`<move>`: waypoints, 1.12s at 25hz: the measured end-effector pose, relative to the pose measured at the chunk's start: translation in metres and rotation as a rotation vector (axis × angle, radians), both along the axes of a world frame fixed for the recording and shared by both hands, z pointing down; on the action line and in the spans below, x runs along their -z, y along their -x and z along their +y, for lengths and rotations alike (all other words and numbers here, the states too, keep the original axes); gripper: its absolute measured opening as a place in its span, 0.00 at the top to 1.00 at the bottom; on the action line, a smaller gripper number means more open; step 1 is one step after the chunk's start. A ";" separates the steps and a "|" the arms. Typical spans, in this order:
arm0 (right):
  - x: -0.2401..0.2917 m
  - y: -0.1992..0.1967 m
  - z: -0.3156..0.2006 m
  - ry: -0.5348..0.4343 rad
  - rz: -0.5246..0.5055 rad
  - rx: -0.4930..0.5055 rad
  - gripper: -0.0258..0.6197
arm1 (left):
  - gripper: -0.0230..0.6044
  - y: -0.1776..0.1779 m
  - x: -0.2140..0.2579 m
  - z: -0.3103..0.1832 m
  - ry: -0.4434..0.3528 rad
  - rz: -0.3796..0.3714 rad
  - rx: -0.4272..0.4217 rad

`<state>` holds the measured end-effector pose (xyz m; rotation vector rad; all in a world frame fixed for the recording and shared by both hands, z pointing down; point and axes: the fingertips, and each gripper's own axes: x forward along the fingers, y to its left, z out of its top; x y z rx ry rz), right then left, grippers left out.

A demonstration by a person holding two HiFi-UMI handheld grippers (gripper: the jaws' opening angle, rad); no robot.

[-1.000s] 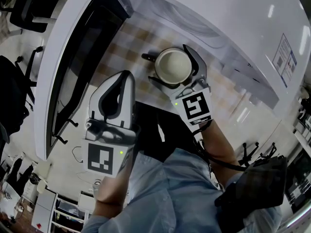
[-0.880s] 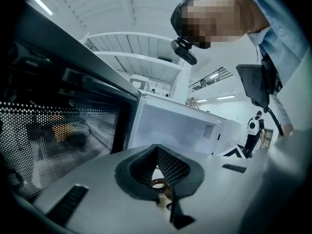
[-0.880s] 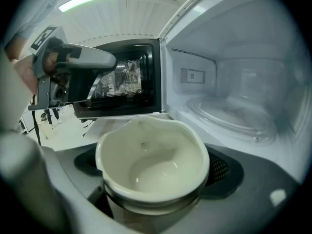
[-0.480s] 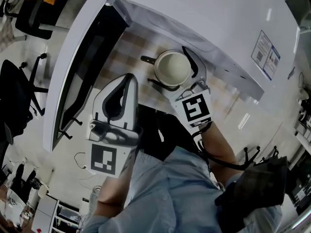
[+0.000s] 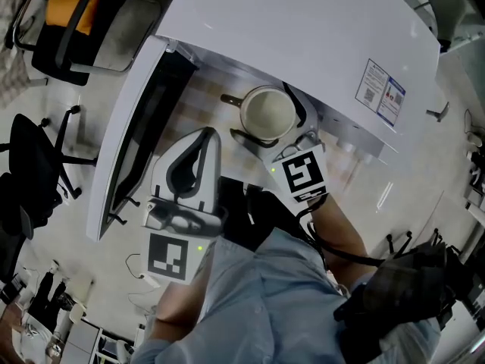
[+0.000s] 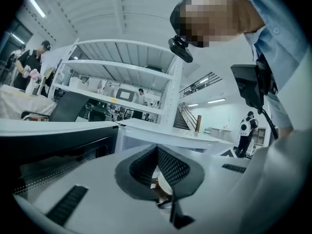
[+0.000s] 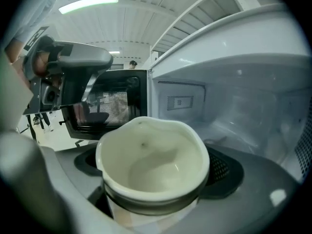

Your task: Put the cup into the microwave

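Your right gripper (image 5: 265, 120) pinches the cream ceramic cup (image 7: 151, 152) by its body, at the open mouth of the white microwave (image 7: 234, 106) just ahead. Clip the cavity's upper edge and the cup may slip. Your left gripper (image 6: 165, 194) is pressed together, empty.

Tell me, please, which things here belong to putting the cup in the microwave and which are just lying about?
Job in hand: cup; right claw, shut on it; microwave; open door.

Lying about: left claw, shut and empty; black chair; orange-and-black chair.
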<state>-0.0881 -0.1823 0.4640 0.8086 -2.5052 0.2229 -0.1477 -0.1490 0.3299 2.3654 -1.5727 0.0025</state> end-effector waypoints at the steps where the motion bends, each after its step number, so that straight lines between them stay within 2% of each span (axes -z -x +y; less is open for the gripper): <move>1: -0.001 -0.001 -0.003 0.001 0.002 -0.006 0.10 | 0.96 -0.001 0.000 -0.003 0.001 -0.001 -0.007; 17: -0.027 -0.004 -0.042 0.018 0.052 -0.137 0.10 | 0.96 0.005 -0.018 -0.040 0.046 0.001 -0.074; 28: -0.025 -0.011 -0.072 0.029 -0.017 -0.220 0.10 | 0.96 0.011 -0.023 -0.055 0.063 0.011 -0.103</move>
